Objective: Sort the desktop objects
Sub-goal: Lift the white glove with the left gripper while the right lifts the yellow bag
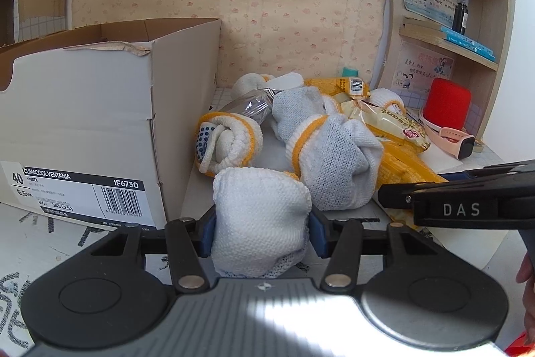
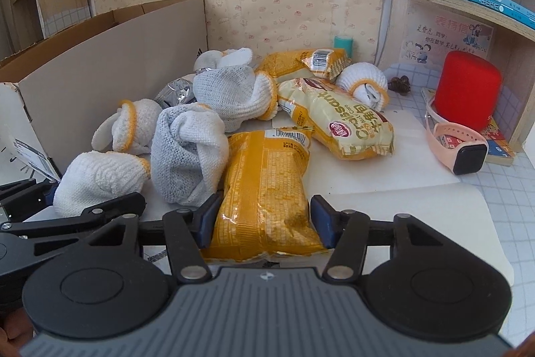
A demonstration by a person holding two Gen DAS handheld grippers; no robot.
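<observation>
Left claw [image 1: 261, 231] grips a rolled white glove [image 1: 260, 216] at the bench edge, beside the shoebox [image 1: 83, 122]. Right claw [image 2: 262, 223] is clamped on a yellow snack bag [image 2: 264, 189] lying on the bench [image 2: 434, 209], touching the glove pile [image 2: 187, 153]. Pink watch [image 2: 461, 149] sits right, apart.
</observation>
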